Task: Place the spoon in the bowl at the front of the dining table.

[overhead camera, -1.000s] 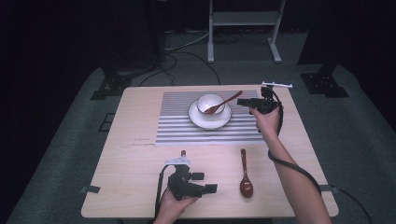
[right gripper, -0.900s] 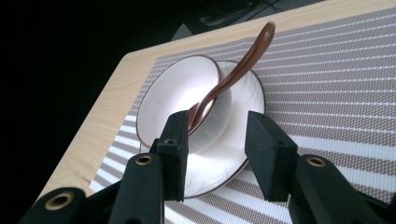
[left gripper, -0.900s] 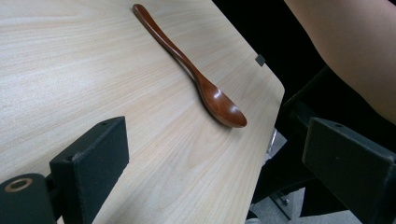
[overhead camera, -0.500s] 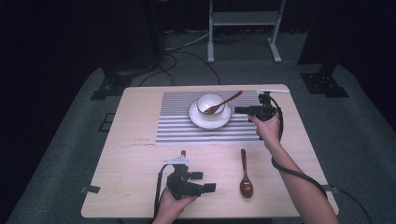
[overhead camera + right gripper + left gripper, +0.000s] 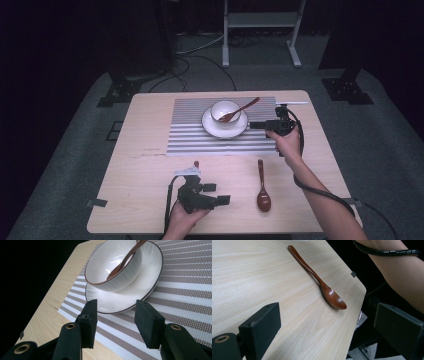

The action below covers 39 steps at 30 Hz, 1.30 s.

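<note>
The right tool (image 5: 256,125) has drawn back from the handle of the spoon in the bowl (image 5: 240,109) and come lower, to the plate's (image 5: 209,127) rim; its jaws have just been opening and stand about half apart with nothing between them. By my reading, 1 spoon is now placed and released. The white bowl (image 5: 112,263) with its thin brown rim sits just ahead of this tool. The left tool (image 5: 224,199) is wide open, empty, pointing at the second spoon (image 5: 322,285) lying flat on the table (image 5: 150,170).
</note>
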Each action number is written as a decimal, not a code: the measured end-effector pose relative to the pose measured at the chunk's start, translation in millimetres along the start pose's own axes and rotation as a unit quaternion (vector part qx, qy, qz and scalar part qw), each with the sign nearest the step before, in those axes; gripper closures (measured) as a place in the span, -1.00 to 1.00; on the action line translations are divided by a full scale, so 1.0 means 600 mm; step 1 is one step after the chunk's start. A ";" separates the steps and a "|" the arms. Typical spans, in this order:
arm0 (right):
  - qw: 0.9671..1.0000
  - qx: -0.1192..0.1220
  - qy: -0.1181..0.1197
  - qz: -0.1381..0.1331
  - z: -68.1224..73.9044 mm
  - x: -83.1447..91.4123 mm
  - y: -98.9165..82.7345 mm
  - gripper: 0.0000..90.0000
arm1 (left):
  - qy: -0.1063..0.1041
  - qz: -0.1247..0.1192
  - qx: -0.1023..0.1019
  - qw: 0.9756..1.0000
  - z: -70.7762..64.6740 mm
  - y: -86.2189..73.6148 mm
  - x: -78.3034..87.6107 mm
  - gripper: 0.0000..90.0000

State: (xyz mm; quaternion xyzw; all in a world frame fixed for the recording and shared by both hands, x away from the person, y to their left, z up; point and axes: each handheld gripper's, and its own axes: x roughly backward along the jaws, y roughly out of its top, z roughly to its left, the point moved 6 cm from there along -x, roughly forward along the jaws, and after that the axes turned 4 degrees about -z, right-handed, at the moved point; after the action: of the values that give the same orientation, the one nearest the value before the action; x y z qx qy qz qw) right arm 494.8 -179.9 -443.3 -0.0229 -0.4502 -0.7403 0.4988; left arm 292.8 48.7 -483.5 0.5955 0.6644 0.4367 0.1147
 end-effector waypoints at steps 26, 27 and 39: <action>0.999 0.012 0.021 0.042 -0.003 0.003 -0.064 0.08 | 0.005 -0.003 0.000 1.000 0.002 0.001 0.001 -0.87; 0.999 0.012 0.022 0.041 -0.003 0.004 -0.066 0.08 | 0.005 -0.003 0.000 1.000 0.002 0.001 0.002 -0.87; 0.998 0.009 0.042 0.042 0.001 0.020 -0.097 0.05 | 0.006 -0.004 -0.001 1.000 0.003 0.001 0.003 -0.87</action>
State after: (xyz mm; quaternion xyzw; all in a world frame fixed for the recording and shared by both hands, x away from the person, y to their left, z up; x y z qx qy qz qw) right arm 444.5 -182.9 -474.6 -0.0060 -0.4342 -0.7148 0.5482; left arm 294.1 51.1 -483.6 0.5902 0.6670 0.4406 0.1126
